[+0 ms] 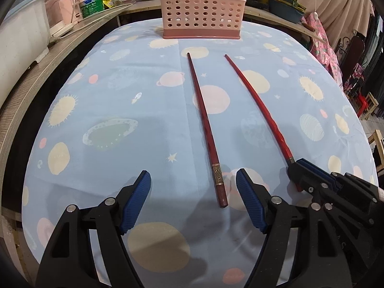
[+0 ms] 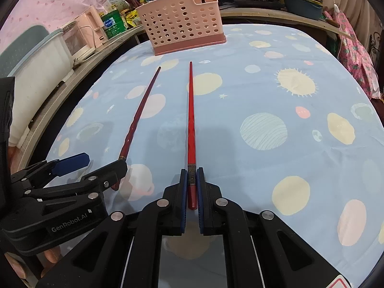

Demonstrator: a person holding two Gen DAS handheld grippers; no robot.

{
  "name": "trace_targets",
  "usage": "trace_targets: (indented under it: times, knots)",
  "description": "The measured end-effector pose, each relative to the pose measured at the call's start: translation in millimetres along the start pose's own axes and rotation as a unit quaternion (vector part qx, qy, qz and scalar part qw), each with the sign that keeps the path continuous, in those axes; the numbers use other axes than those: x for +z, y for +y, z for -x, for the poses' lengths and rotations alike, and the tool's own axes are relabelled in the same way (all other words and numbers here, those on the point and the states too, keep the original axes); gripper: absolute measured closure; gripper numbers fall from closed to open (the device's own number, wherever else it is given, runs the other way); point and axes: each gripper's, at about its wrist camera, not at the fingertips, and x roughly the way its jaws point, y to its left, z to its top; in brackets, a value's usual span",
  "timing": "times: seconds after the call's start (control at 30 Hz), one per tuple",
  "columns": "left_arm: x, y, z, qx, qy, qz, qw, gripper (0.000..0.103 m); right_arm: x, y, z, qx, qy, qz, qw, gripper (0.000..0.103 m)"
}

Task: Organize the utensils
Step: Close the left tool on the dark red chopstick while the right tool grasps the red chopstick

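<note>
So nothing has reached the pink perforated utensil basket (image 1: 202, 9) yet; it stands empty, as far as the holes show, at the far end of the surface (image 1: 96, 110). Your right gripper (image 2: 192, 180) has its fingers clamped on the thick end of the brighter red chopstick (image 2: 190, 120), whose tip points toward the basket. Your left gripper (image 1: 193, 199) has fingers spread wide on either side of the darker chopstick (image 1: 204, 124), not touching it, thick end between them. Left to do: close on it, then carry both to the basket.
</note>
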Motion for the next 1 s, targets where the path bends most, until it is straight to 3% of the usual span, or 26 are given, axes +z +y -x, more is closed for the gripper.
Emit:
trace_targets:
  times: [0.27, 0.37, 0.47, 0.53, 0.63, 0.73, 1.0]
  knots:
    - [-4.3, -3.3, -4.5, 0.009, 0.003, -0.006, 0.9999, 0.039, -0.7, -1.3, -0.2, 0.002, -0.003, -0.002, 1.0, 0.096]
    - [-5.0, -3.6, -3.1, 0.008, 0.001, -0.007, 0.9999, 0.047, -0.8, -1.6, -0.2, 0.003, -0.003, -0.001, 1.0, 0.096]
    - [-4.4, -3.4, -1.8, 0.004, 0.001, -0.008, 1.0, 0.061, -0.7, -1.7, -0.3, 0.004, -0.003, -0.002, 1.0, 0.096]
    - [-3.5, -2.5, -0.7, -0.003, 0.004, -0.007, 1.0, 0.078, -0.6, -1.8, -0.4, 0.004, -0.003, -0.003, 1.0, 0.096]
    - [-2.1, -1.6, -0.3, -0.019, 0.013, -0.004, 0.9997, 0.095, -0.3, -1.7, 0.4, 0.005, -0.001, -0.003, 1.0, 0.096]
    - [-0.4, -0.2, 0.8, -0.031, 0.019, 0.002, 0.9993, 0.095, 0.4, -2.5, 1.4, 0.008, 0.002, -0.006, 1.0, 0.096]
    - [16.3, 6.8, 30.1, -0.046, -0.01, 0.016, 0.9988, 0.096, 10.0, -2.8, 18.6, 0.02, -0.013, -0.011, 1.0, 0.096]
